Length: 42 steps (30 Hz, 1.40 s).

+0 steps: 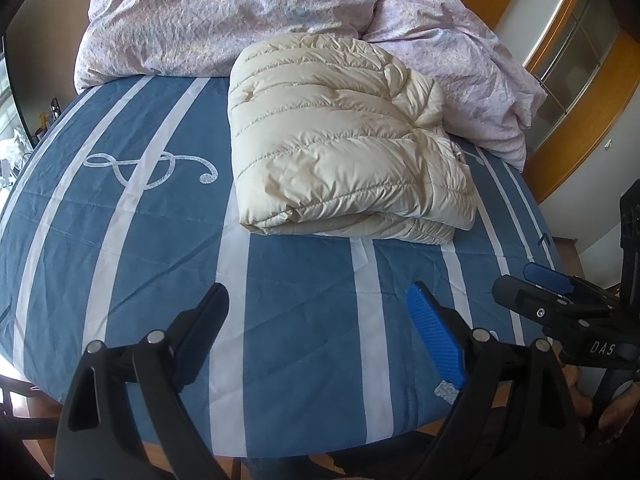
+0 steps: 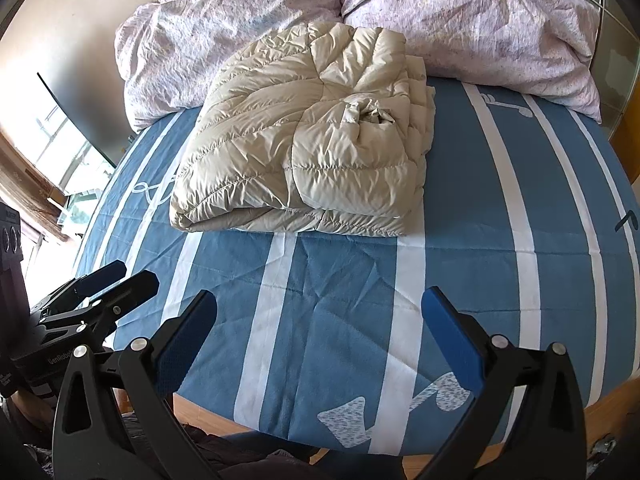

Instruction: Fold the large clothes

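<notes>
A cream quilted puffer jacket [image 1: 340,140] lies folded into a thick rectangular bundle on the blue and white striped bed sheet [image 1: 160,240], its folded edge toward me. In the right wrist view the same jacket [image 2: 312,140] shows a bunched sleeve on top. My left gripper [image 1: 320,304] hovers open over the sheet near the bed's front edge, well short of the jacket, with nothing between its fingers. My right gripper [image 2: 320,312] is likewise open and empty above the sheet. Each gripper appears at the side of the other's view: the right gripper [image 1: 520,284], the left gripper [image 2: 120,276].
A crumpled lilac patterned duvet [image 1: 240,12] is heaped at the head of the bed behind the jacket. A wooden-framed cabinet [image 1: 568,64] stands to the right. The wooden bed frame [image 2: 208,412] shows under the sheet's front edge. A window [image 2: 60,136] lies to the left.
</notes>
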### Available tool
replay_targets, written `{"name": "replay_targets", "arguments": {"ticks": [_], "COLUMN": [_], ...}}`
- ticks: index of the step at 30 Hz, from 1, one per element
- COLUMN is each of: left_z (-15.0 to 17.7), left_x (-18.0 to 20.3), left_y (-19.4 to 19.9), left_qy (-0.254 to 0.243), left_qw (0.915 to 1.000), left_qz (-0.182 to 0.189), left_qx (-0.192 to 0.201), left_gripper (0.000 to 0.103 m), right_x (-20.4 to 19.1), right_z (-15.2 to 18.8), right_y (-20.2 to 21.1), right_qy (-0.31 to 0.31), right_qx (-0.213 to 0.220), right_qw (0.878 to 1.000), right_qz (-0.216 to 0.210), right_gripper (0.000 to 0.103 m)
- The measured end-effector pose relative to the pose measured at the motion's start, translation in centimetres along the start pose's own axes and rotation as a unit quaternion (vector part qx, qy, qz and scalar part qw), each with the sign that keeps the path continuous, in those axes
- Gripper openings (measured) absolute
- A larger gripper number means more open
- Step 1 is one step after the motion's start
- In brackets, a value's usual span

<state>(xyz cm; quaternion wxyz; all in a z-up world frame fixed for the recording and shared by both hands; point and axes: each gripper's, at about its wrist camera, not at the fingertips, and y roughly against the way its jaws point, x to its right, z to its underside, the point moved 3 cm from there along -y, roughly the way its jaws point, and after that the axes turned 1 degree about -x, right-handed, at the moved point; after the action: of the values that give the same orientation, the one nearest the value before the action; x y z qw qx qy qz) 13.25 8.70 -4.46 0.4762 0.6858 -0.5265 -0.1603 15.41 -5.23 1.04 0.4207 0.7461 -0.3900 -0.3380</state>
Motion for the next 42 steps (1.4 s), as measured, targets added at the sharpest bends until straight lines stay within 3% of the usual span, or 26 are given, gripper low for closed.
{"name": "replay_targets", "arguments": {"ticks": [42], "left_z": [0.02], "left_x": [0.04], "left_y": [-0.60], "left_qy": [0.003], "left_qw": [0.9999], "left_qz": [0.010], "left_qx": [-0.005], "left_gripper": [0.090], "right_x": [-0.06], "right_z": [-0.17], "right_y": [-0.34], "right_qy": [-0.002], "right_qx": [-0.002], "right_qw": [1.000], "right_qz": [-0.002], "right_gripper": [0.102]}}
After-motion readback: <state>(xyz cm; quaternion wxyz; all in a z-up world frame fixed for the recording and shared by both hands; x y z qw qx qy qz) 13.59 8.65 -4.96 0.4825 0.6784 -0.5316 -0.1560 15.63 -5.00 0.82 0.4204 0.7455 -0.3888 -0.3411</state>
